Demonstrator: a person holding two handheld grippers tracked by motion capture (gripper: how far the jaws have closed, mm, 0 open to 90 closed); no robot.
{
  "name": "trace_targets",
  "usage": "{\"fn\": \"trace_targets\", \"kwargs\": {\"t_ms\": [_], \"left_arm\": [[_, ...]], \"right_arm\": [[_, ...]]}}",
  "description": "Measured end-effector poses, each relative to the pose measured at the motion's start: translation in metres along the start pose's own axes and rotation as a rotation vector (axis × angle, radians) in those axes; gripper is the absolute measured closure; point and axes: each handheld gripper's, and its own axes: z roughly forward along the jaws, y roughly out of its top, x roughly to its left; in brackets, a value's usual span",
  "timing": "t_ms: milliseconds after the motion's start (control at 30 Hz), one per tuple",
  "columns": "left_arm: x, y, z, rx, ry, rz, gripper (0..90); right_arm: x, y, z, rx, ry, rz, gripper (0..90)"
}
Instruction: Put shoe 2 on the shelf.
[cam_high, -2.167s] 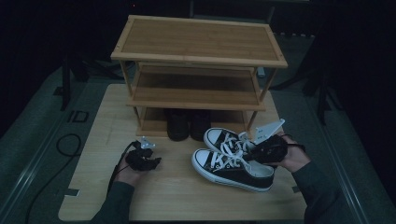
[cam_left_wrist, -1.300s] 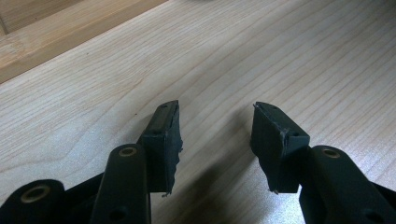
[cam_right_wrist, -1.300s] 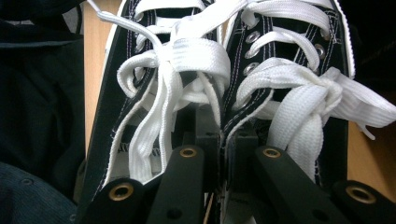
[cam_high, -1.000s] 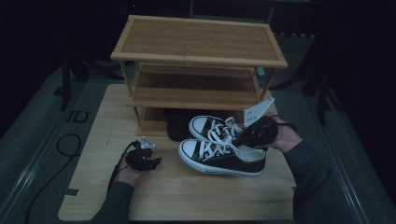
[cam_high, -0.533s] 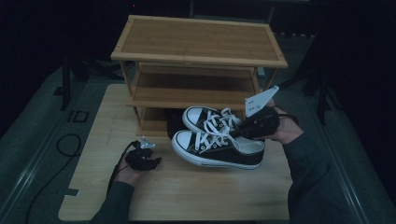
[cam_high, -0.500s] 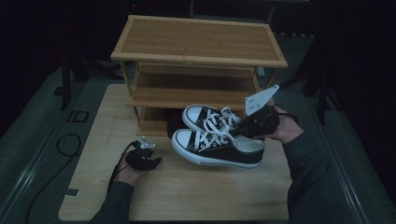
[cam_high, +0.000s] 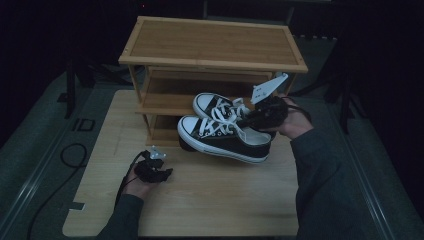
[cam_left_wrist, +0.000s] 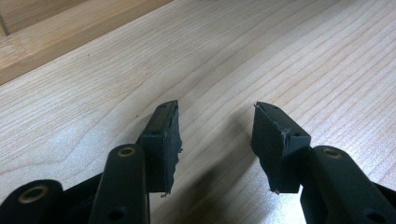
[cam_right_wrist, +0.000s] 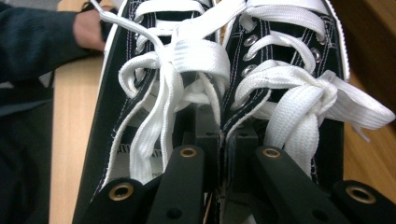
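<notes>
The right gripper (cam_high: 260, 117) is pinching the pair of sneakers (cam_high: 225, 135) together by their inner collars, its jaws clamped nearly closed on the two touching canvas edges. The shoes are hanging clear of the desk (cam_high: 210, 200), just in front of the shoe rack (cam_high: 210, 50), with their white rubber toes pointing toward the rack's left side and their long axis running across its open front. The middle shelf (cam_high: 170, 102) is lying directly behind them, so the right hand is the nearer one. The canvas is black, the flat laces (cam_right_wrist: 187, 56) white, the rack slatted bamboo. The left gripper (cam_high: 152, 170) is resting on the pale wooden desk, jaws apart and holding nothing.
</notes>
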Motion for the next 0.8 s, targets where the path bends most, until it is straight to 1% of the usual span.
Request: {"fn": "trace_targets", "kwargs": {"t_ms": [133, 200, 267, 367, 433, 467, 500, 533, 567, 600, 700, 800], "left_arm": [[0.000, 0.000, 0.000, -0.001, 0.000, -0.001, 52.2], [0.001, 0.000, 0.000, -0.001, -0.004, -0.002, 52.1], [0.001, 0.000, 0.000, 0.000, -0.004, -0.001, 52.2], [0.001, 0.000, 0.000, 0.000, -0.004, 0.000, 52.1], [0.001, 0.000, 0.000, 0.000, -0.005, 0.000, 52.1], [0.001, 0.000, 0.000, 0.000, -0.005, 0.000, 52.2], [0.001, 0.000, 0.000, 0.000, -0.003, 0.000, 52.1], [0.001, 0.000, 0.000, 0.000, -0.004, 0.000, 52.1], [0.000, 0.000, 0.000, 0.000, -0.004, -0.001, 52.0], [0.001, 0.000, 0.000, 0.000, -0.004, 0.000, 52.0], [0.001, 0.000, 0.000, 0.000, -0.003, 0.000, 52.1], [0.001, 0.000, 0.000, 0.000, -0.005, 0.000, 52.1]], "right_arm": [[-0.005, 0.007, 0.008, -0.005, -0.036, 0.036, 85.9], [-0.006, 0.011, 0.011, -0.003, -0.060, 0.047, 85.9], [-0.007, 0.015, 0.014, 0.004, -0.074, 0.062, 85.9], [-0.007, 0.020, 0.019, 0.022, -0.107, 0.084, 85.8], [-0.007, 0.023, 0.022, 0.024, -0.127, 0.094, 85.6], [-0.006, 0.024, 0.023, 0.018, -0.135, 0.101, 85.6], [-0.005, 0.024, 0.023, 0.012, -0.147, 0.099, 85.5], [-0.004, 0.025, 0.023, 0.000, -0.167, 0.101, 85.6], [-0.003, 0.026, 0.022, -0.009, -0.170, 0.107, 85.5], [-0.003, 0.027, 0.022, -0.020, -0.186, 0.112, 85.6], [-0.005, 0.028, 0.023, -0.037, -0.211, 0.146, 85.6], [-0.008, 0.029, 0.027, -0.043, -0.252, 0.184, 85.6]]}}
